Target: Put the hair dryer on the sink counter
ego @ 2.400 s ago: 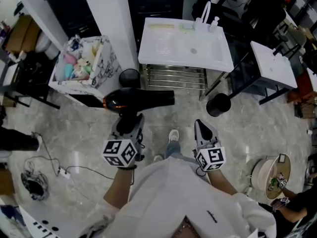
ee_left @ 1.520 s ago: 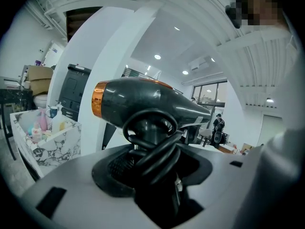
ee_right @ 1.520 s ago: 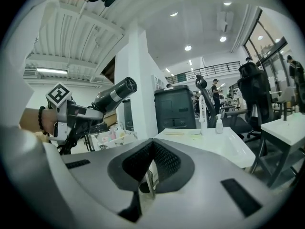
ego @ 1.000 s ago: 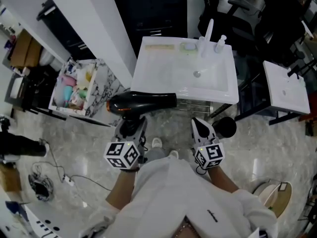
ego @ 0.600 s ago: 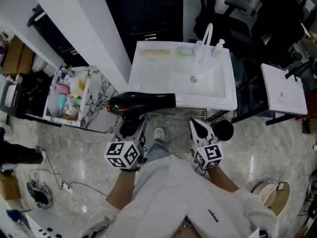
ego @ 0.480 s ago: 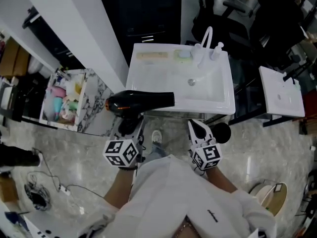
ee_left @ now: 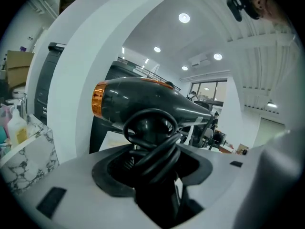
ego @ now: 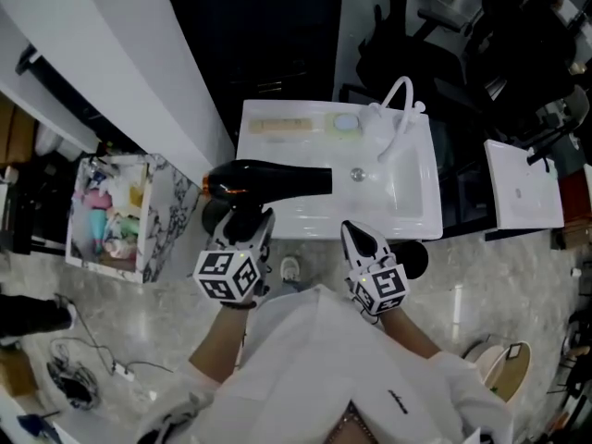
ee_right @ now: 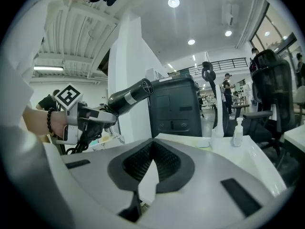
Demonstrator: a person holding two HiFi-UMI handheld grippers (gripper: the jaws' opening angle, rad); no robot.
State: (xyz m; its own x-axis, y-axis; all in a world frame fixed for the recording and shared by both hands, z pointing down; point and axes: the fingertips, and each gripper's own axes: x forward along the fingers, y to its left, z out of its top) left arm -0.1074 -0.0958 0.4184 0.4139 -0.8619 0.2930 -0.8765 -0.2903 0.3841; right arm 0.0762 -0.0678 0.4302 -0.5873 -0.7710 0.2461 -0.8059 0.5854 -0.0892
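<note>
Hair dryer (ego: 277,178) now over counter edge (ego: 310,224)

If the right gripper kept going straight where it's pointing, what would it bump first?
Most likely the front rim of the white sink, just ahead of the right gripper. Height is hard to judge, so it might skim over the rim instead.
</note>
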